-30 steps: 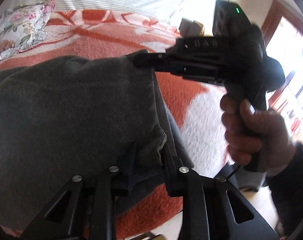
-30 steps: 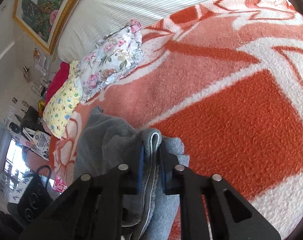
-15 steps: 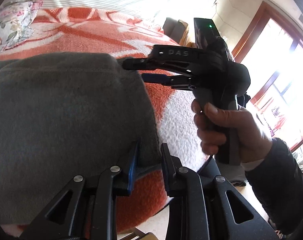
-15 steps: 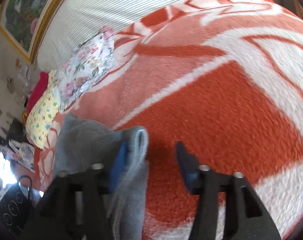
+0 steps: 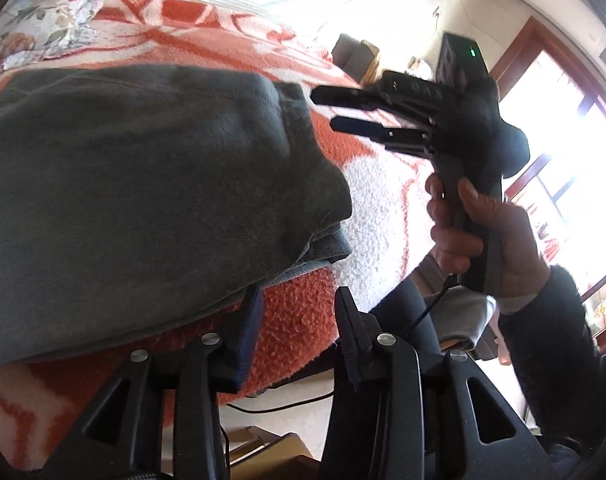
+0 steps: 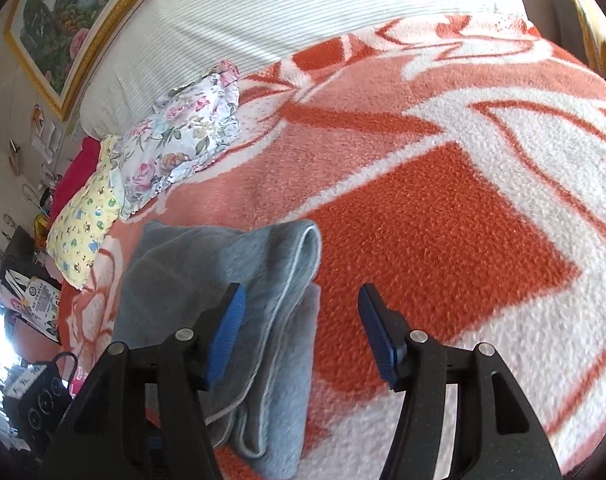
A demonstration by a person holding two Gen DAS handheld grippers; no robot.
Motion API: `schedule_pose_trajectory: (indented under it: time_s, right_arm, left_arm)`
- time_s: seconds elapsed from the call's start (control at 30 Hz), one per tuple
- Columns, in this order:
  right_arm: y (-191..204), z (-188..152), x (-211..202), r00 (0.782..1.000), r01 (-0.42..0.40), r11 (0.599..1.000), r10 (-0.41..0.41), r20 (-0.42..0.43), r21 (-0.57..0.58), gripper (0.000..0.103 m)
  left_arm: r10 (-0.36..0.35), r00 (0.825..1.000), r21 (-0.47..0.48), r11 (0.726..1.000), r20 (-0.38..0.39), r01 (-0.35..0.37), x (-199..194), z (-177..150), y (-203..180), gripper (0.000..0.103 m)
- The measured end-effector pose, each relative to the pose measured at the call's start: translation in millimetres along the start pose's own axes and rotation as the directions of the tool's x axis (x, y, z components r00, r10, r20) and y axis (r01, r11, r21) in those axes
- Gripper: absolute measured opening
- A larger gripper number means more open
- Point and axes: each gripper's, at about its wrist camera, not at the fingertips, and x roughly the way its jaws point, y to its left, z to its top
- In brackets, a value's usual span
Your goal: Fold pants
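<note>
The grey pants [image 5: 143, 184] lie folded on the orange and white blanket [image 5: 303, 320]. My left gripper [image 5: 299, 320] sits at their near corner with its jaws opening. Only blanket shows between its fingers; the pants' edge lies just left of the left finger [image 5: 247, 320]. A hand [image 5: 475, 224] holds my right gripper [image 5: 327, 110] open just right of the pants' far corner, clear of the cloth. In the right wrist view the pants [image 6: 223, 264] lie under my right gripper [image 6: 301, 312]. Their folded edge reaches loosely into the gap by the left pad [image 6: 227, 332], unpressed.
A floral pillow [image 6: 183, 136] and a yellow pillow [image 6: 83, 220] lie at the head of the bed, below a white striped cover [image 6: 303, 12]. The bed's near edge [image 5: 263, 392] drops to the floor, where a cable runs. A bright window [image 5: 575, 152] is on the right.
Both grippers were shut on the pants' corners a second ago and have let go. The right one opened wide and drew back to the right. The left jaws parted and backed off the edge.
</note>
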Motion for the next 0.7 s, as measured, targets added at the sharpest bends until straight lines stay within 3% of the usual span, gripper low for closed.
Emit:
schedule_pose_trajectory:
  time_s: [0.2, 0.57, 0.7]
  right_arm:
    - [14, -6, -9, 1.000, -0.021, 1.000, 0.021, 0.007, -0.004, 0.065]
    - [30, -19, -1, 0.999, -0.026, 1.000, 0.026, -0.038, 0.000, 0.072]
    - [34, -25, 1, 0.999, -0.014, 1.000, 0.014, -0.053, -0.004, 0.079]
  left_arm:
    - [0.002, 0.998, -0.066, 0.998, 0.063, 0.002, -35, 2, 22, 0.040]
    - [0.101, 0.983, -0.197, 0.978, 0.156, -0.069, -79, 17, 73, 0.044]
    - [0.144, 0.972, -0.242, 0.965, 0.186, -0.096, -95, 18, 92, 0.051]
